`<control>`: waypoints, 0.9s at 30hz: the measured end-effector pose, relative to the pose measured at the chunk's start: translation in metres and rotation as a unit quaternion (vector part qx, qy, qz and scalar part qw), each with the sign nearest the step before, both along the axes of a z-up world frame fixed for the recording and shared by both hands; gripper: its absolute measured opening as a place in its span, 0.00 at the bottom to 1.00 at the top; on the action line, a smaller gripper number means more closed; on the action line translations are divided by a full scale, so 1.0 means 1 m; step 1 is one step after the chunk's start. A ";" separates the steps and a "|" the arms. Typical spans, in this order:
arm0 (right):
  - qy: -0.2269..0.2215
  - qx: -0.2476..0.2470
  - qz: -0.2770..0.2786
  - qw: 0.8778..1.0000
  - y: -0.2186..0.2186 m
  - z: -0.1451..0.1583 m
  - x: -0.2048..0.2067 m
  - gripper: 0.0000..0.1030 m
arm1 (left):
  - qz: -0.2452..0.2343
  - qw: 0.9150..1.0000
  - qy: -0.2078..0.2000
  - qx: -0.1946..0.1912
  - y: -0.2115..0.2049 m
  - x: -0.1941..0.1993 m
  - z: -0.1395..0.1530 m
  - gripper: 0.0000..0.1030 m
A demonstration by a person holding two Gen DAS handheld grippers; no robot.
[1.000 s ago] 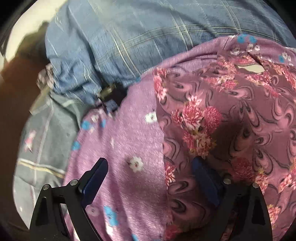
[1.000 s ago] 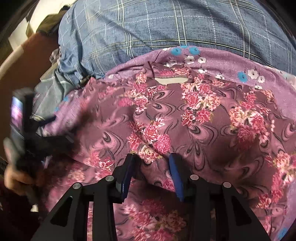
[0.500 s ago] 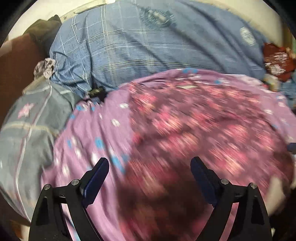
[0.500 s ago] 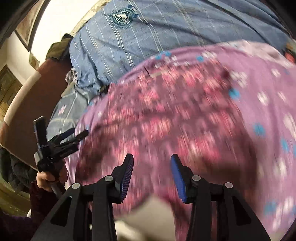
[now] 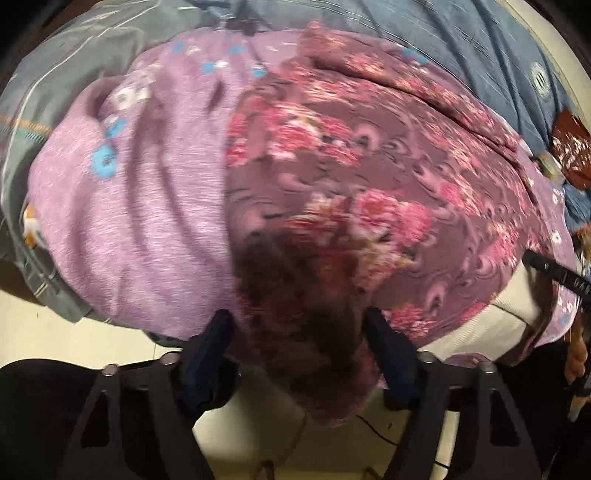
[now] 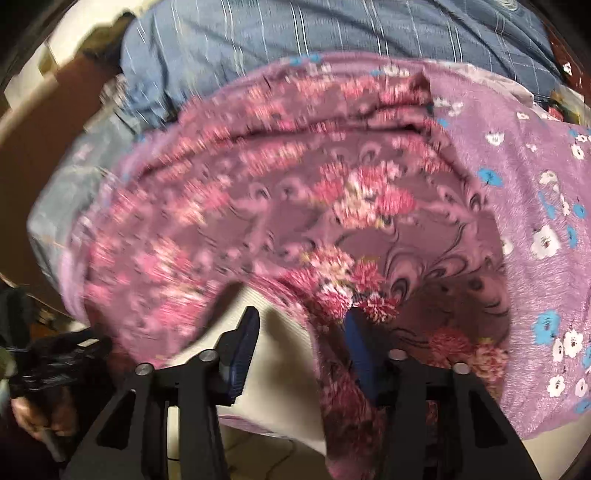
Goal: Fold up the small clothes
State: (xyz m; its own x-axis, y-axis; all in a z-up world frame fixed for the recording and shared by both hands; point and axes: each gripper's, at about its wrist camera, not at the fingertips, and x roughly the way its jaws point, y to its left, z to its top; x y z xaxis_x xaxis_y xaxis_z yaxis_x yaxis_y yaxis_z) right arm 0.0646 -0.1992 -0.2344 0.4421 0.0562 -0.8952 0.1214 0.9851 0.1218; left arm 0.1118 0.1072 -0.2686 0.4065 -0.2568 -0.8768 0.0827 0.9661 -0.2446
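Lilac blanket (image 6: 535, 177) over blue plaid bedding (image 6: 332, 26).

Warm indoor light; heavy motion blur on floral garment (image 5: 332, 192), worst left in right-wrist view; fisheye edges dark, bowed.

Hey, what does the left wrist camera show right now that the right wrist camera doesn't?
Only the left wrist view shows the dark red patterned item at the far right, and the left gripper open astride the garment's hanging edge. Only the right wrist view shows the brown surface at left, and the right gripper open. Both show the pink floral garment on the lilac flowered blanket, with blue plaid fabric behind.
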 end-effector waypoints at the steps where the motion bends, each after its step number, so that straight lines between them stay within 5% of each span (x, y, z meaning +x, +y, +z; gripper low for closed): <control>1: -0.004 0.000 0.008 1.000 0.002 0.002 -0.002 0.14 | 0.008 1.000 -0.007 -0.004 0.007 -0.001 0.004 0.56; 2: -0.006 -0.003 0.019 1.000 0.005 0.005 -0.005 0.04 | 0.012 1.000 -0.010 -0.003 0.012 -0.001 0.006 0.46; 4: -0.006 -0.015 0.045 0.999 0.012 0.015 -0.016 0.02 | 0.015 1.000 -0.016 -0.004 0.018 -0.005 0.012 0.35; 9: 0.029 0.025 0.130 0.991 0.027 0.029 -0.067 0.03 | 0.024 1.000 -0.018 -0.008 0.031 -0.016 0.013 0.34; 13: 0.111 0.031 0.188 0.975 0.044 0.007 -0.106 0.11 | 0.043 0.999 0.001 -0.008 0.046 -0.030 0.011 0.53; 15: 0.161 0.032 0.206 0.965 0.051 -0.012 -0.123 0.41 | 0.059 0.998 0.007 -0.006 0.058 -0.038 0.009 0.54; 16: 0.167 0.031 0.207 0.964 0.051 -0.015 -0.125 0.48 | 0.067 0.998 0.008 -0.005 0.064 -0.040 0.010 0.54; 22: 0.115 0.072 0.161 0.978 0.028 0.006 -0.117 0.50 | 0.109 0.993 0.032 -0.039 0.086 -0.050 0.009 0.60; 27: 0.088 0.088 0.119 0.985 0.013 0.014 -0.105 0.52 | 0.077 0.994 0.055 -0.061 0.060 -0.055 -0.002 0.75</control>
State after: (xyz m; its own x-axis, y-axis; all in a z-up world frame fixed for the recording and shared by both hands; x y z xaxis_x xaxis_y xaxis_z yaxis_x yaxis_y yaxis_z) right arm -0.0400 -0.1865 -0.2201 0.2361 0.3011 -0.9239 -0.0753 0.9536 0.2915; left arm 0.0566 0.1668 -0.2707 0.3521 -0.3069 -0.8842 -0.0979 0.9275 -0.3609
